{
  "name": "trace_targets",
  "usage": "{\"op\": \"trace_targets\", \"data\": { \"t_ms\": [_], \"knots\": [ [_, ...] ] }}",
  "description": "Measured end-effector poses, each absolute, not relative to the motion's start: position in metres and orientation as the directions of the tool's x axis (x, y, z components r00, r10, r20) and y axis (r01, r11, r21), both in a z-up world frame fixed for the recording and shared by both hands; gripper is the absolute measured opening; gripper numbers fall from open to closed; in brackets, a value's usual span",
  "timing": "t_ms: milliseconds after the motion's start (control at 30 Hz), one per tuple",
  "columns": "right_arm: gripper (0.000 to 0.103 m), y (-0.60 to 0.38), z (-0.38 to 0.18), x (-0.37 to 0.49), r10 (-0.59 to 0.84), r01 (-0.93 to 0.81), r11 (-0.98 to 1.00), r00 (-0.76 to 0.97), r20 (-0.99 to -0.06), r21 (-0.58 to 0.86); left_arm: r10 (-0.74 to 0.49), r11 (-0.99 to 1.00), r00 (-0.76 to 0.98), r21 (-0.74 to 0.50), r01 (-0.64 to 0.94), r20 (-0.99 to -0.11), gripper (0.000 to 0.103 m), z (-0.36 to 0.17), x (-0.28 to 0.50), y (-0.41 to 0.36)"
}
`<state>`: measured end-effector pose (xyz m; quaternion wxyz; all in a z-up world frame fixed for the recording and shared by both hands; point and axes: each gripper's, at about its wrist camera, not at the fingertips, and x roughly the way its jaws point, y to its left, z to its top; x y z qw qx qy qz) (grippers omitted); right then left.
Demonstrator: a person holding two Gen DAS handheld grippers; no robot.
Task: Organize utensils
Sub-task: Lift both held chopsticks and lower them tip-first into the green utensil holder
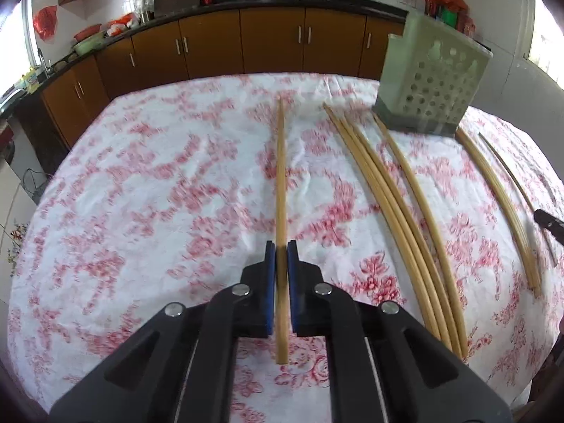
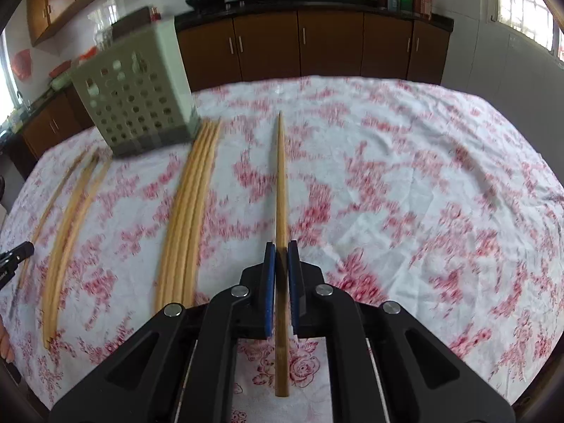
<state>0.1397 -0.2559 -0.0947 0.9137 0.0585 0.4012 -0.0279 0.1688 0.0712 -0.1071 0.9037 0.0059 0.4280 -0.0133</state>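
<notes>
My left gripper (image 1: 281, 248) is shut on a wooden chopstick (image 1: 281, 183) that runs forward between its blue pads over the table. To its right lie several loose chopsticks (image 1: 384, 190) and another pair (image 1: 500, 194), with the pale perforated utensil holder (image 1: 433, 81) standing behind them. My right gripper (image 2: 281, 249) is shut on a second chopstick (image 2: 281, 183) in the same way. In the right wrist view the holder (image 2: 137, 98) stands at the back left, with a bundle of chopsticks (image 2: 190, 211) and more chopsticks (image 2: 70, 218) in front of it.
A white cloth with red flowers (image 1: 158, 194) covers the table (image 2: 423, 194). Brown cabinets (image 1: 271, 38) and a dark counter with pans run along the back wall. The tip of the other gripper shows at the right edge (image 1: 550, 224) and the left edge (image 2: 14, 253).
</notes>
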Motion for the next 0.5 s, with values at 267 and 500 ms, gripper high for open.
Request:
{"op": "trace_targets", "data": {
  "t_ms": [267, 500],
  "knots": [
    [0.008, -0.271, -0.017, 0.126, -0.017, 0.107, 0.986, 0.826, -0.564, 0.127, -0.029, 0.999, 0.787, -0.038, 0.007, -0.617, 0.008, -0.025, 0.161, 0.083],
    [0.008, -0.275, 0.025, 0.127, -0.016, 0.094, 0.985, 0.887, -0.462, 0.146, -0.012, 0.999, 0.858, -0.052, -0.016, -0.514, 0.008, 0.030, 0.167, 0.089]
  ]
}}
